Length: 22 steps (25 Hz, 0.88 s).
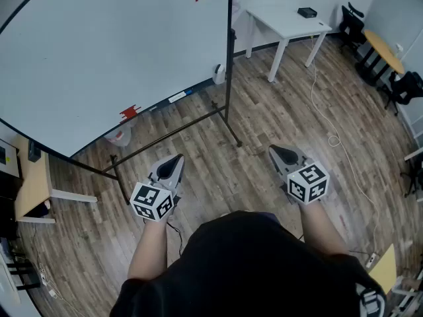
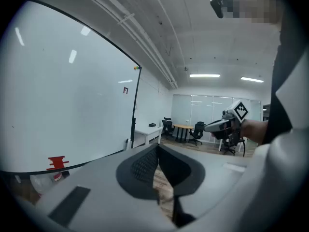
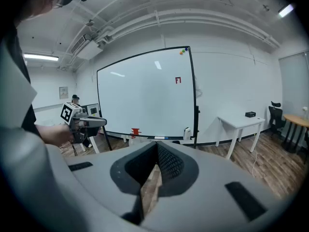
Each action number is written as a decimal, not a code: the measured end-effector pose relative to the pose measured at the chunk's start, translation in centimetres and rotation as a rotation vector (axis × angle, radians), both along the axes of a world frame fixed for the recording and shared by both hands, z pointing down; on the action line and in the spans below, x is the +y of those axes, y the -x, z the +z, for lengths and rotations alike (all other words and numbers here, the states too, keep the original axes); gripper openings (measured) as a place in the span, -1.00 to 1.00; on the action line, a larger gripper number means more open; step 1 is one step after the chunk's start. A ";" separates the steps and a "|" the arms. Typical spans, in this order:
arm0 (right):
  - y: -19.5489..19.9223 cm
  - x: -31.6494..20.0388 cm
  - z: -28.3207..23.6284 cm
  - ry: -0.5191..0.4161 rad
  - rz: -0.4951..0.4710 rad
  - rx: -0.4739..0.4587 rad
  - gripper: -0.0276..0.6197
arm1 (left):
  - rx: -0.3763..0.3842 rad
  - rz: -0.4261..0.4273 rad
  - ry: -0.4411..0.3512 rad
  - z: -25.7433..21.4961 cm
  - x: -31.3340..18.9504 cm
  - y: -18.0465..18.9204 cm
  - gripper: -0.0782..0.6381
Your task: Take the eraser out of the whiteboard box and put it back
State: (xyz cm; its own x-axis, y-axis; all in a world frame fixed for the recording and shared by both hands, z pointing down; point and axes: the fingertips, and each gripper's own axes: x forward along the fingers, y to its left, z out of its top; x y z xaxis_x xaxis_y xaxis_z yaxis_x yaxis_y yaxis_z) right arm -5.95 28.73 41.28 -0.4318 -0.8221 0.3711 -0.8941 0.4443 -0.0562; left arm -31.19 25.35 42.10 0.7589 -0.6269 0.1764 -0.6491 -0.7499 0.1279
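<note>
My left claw [image 1: 177, 158] and right claw [image 1: 274, 149] are both clenched, empty. That small red eraser-looking block [image 1: 130, 113] low on the white whiteboard [image 1: 99, 51] looks light and stiff; I'd pinch its long sides.

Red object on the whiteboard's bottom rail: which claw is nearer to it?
Left. In the head view, the left claw sits just below-right of the red object; the right claw is much farther off to the right.

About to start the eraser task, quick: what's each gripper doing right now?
Left gripper: closed, holding nothing.
Right gripper: closed, holding nothing.
</note>
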 end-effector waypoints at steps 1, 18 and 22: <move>0.1 0.1 0.1 0.004 -0.001 0.001 -0.93 | -0.002 0.002 0.003 0.0 0.1 0.1 -0.74; -0.3 -1.6 0.2 0.015 0.050 -0.004 -0.93 | -0.033 0.029 0.024 0.7 -1.1 0.1 -0.74; -0.9 -2.3 0.2 0.012 0.057 0.012 -0.93 | -0.042 0.055 0.027 0.8 -2.0 -1.0 -0.74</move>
